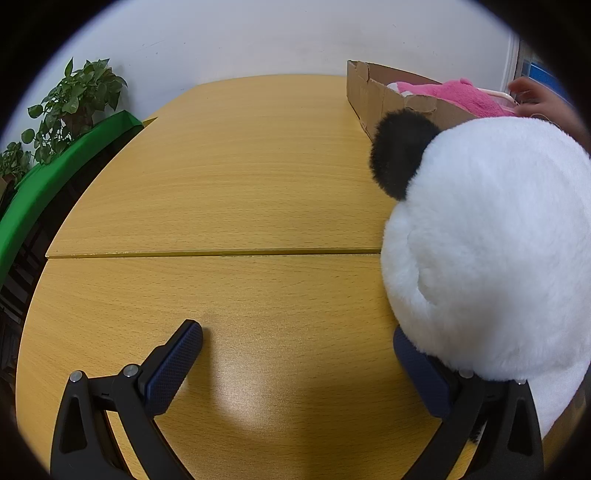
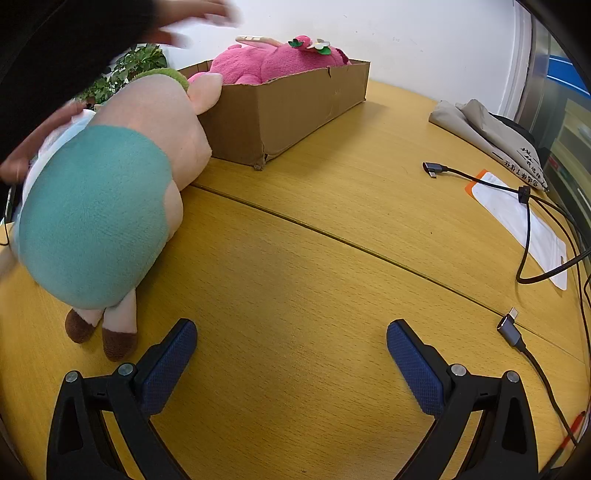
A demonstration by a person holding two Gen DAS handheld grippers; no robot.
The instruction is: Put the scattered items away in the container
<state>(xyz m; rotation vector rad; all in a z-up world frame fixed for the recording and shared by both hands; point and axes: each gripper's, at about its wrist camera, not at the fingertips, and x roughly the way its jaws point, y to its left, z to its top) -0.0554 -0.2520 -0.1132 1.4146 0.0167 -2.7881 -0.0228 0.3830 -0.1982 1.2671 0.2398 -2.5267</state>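
Gaping empty, both the left claw (image 1: 295, 343) and right claw (image 2: 291, 339) hover over the table (image 2: 295, 258).

White panda plush (image 1: 491, 251) cut off at right edge and hiding the left gripper's right finger tip, bare hand (image 2: 195, 18) motion-blurred, printed bag (image 2: 495, 144) lettering unreadable.

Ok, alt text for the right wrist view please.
The open right gripper hovers over a wooden table, empty. A pig plush in teal shorts lies left, beside a cardboard box holding a pink plush.
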